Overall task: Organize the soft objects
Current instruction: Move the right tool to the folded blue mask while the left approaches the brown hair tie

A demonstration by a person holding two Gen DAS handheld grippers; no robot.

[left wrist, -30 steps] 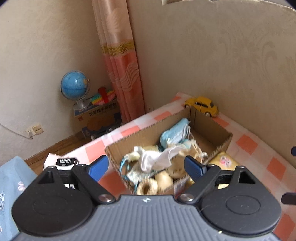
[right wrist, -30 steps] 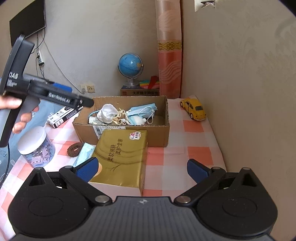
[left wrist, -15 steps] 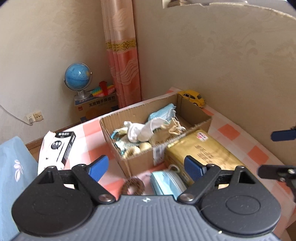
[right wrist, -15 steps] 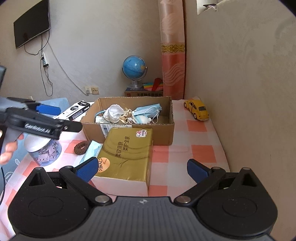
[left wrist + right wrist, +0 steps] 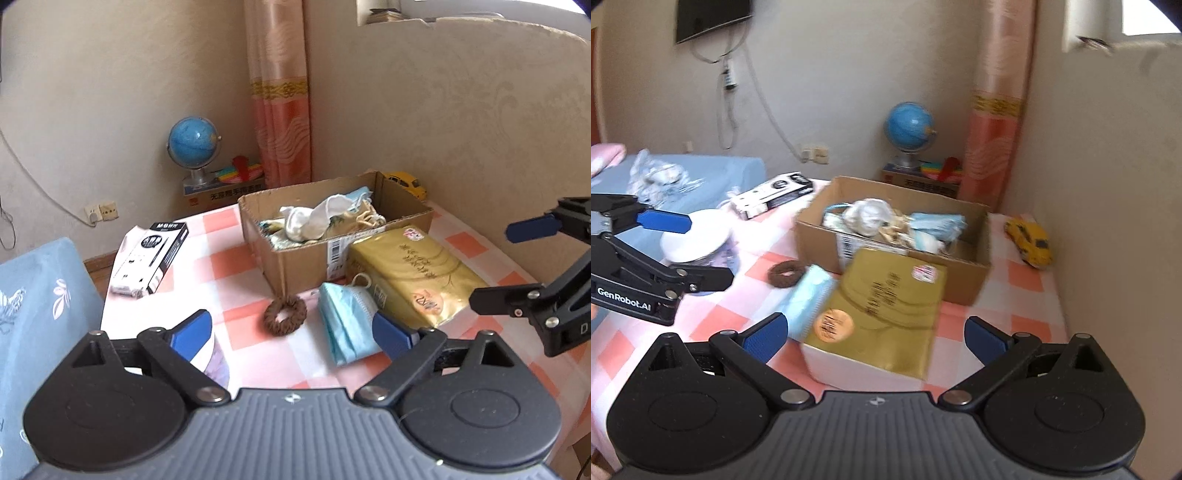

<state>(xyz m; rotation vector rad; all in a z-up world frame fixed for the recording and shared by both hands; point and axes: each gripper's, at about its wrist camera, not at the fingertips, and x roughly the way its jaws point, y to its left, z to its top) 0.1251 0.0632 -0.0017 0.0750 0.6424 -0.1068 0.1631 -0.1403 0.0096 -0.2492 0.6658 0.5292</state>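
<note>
Face mask (image 5: 345,325) lies beside brown scrunchie (image 5: 285,315).

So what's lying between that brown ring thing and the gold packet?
A folded pale blue face mask lies between the brown ring and the gold packet, its edge against the packet. The left wrist view shows it most clearly.

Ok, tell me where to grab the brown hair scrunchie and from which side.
Pinch one side of the brown hair scrunchie's ring from above, one finger in the hole, one outside. It lies flat on the tablecloth, so side approaches probably slip.
</note>
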